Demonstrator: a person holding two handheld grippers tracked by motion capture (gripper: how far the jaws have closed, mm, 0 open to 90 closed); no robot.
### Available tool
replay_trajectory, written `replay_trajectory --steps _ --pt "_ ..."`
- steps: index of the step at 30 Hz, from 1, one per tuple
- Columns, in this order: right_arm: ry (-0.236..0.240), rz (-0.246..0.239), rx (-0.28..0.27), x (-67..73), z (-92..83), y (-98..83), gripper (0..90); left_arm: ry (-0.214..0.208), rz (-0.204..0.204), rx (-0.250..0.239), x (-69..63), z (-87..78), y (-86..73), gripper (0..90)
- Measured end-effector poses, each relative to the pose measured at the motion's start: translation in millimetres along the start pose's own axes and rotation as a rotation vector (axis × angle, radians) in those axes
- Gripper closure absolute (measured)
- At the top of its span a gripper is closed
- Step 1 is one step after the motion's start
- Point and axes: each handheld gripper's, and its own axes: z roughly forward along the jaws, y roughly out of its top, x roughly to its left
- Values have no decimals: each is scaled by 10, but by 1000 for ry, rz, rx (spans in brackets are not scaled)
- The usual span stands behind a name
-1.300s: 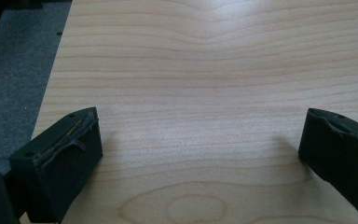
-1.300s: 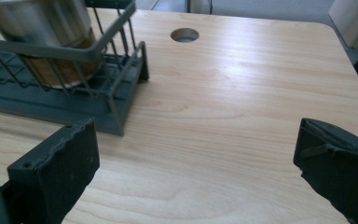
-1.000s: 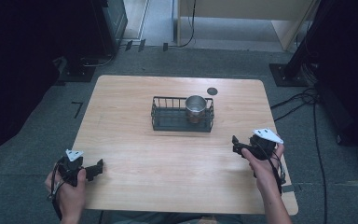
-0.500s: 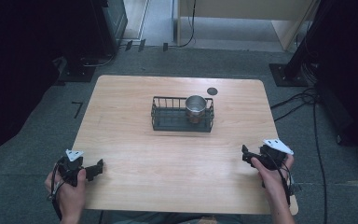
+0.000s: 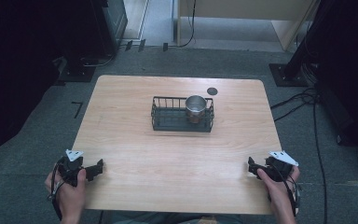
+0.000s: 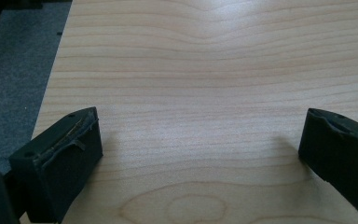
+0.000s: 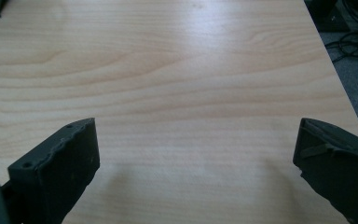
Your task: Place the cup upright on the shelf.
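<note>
Both tongs, the left tongs (image 5: pixel 98 167) and the right tongs (image 5: pixel 251 165), are resting wide open and empty on the tabletop (image 5: pixel 177 154). The cup (image 5: pixel 196 106) is sitting in the basket (image 5: pixel 168 122), far ahead between them; the job looks done.

Metal cup (image 5: pixel 195 106) inside wire basket (image 5: pixel 168 122); dark disc (image 5: pixel 211 91) near, on table (image 5: pixel 135 144).

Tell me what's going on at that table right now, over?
Left hand-held gripper and right hand-held gripper open, empty, at near corners. Metal cup upright in wire basket, mid-table. Nothing between.
</note>
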Motion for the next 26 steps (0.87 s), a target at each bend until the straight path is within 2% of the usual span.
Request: replay_trajectory --steps 5,9,12,26 --pt "4 4 17 -65 -40 -44 0 0 0 0 0 0 0 0" --pt "10 -1 65 -114 -54 -74 0 0 0 0 0 0 -1 0" --pt "-11 -35 84 -118 -76 -101 0 0 0 0 0 0 0 0" --pt "-6 -40 84 -131 -101 -123 0 -1 0 -1 1 0 -1 0"
